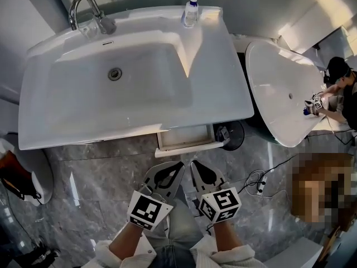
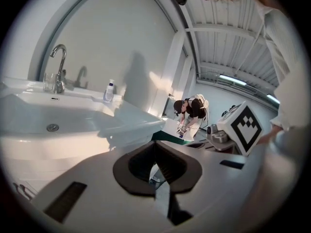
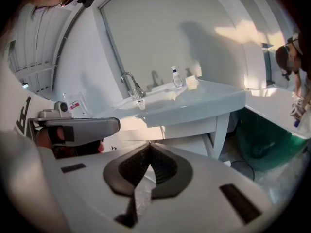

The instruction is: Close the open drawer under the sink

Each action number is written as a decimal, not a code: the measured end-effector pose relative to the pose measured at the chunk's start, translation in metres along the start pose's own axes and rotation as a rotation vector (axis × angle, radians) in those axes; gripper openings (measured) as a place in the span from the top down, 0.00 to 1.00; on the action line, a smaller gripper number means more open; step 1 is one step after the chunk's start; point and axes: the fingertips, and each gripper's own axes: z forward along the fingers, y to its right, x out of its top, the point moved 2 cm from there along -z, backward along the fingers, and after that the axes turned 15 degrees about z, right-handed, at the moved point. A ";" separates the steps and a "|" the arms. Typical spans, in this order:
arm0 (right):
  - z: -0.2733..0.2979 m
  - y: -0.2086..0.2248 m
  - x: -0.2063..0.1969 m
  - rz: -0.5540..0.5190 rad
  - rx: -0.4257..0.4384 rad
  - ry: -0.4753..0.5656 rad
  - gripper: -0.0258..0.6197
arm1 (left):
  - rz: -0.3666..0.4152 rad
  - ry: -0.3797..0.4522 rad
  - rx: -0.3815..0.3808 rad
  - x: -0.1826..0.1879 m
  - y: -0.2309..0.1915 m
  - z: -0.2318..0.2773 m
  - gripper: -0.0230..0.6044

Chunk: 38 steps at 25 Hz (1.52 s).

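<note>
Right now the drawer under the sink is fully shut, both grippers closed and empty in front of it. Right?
No: the head view shows the drawer open, sticking out past the front edge of the sink. The left gripper and right gripper are closed and empty in front of it.

Tap at back left of sink, bottle at back right, drawer jutting from under sink's front edge, left claw and right claw side by side before drawer, tub right of sink, person beyond tub.
</note>
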 end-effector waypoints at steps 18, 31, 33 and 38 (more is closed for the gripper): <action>0.048 0.061 -0.070 -0.038 -0.054 -0.064 0.94 | -0.063 -0.086 0.090 -0.108 0.003 0.027 0.94; 0.077 0.097 -0.106 -0.056 -0.090 -0.128 0.92 | -0.087 -0.163 0.102 -0.166 0.002 0.058 0.94; 0.082 0.100 -0.111 -0.045 -0.101 -0.135 0.88 | -0.084 -0.172 0.103 -0.172 0.001 0.062 0.94; 0.093 0.106 -0.115 -0.047 -0.116 -0.129 0.87 | -0.078 -0.203 0.106 -0.185 -0.001 0.068 0.94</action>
